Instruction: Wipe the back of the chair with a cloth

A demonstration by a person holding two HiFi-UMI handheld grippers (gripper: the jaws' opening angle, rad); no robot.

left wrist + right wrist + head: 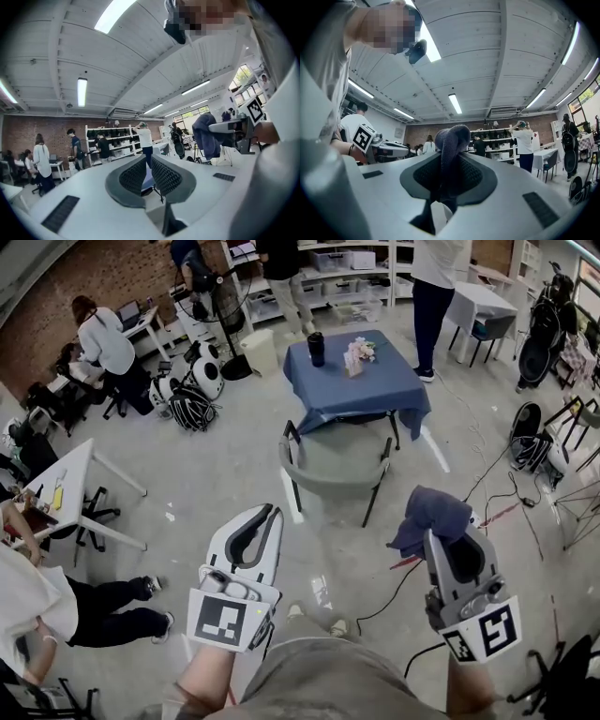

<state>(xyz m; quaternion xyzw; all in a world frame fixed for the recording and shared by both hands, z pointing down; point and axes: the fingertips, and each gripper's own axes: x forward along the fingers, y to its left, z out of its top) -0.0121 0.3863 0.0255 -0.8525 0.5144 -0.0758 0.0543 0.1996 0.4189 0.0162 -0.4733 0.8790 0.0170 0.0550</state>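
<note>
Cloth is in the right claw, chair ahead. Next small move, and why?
Probably step toward the chair and bring the right claw to its curved back: the cloth is clamped but hangs well short of it.

Open-plan robotics lab or workshop. Bare concrete floor [225,474], brick wall [103,277], strip lights [454,103] on a panelled ceiling [487,56]. Metal shelves [347,277] loaded with bins [330,259]. White desks [70,479], one with a laptop [129,313], people [103,338] working there. White-and-black machine shells [192,381] parked on the floor, loose cables [487,479] trailing across it, standing fan [225,306].
</note>
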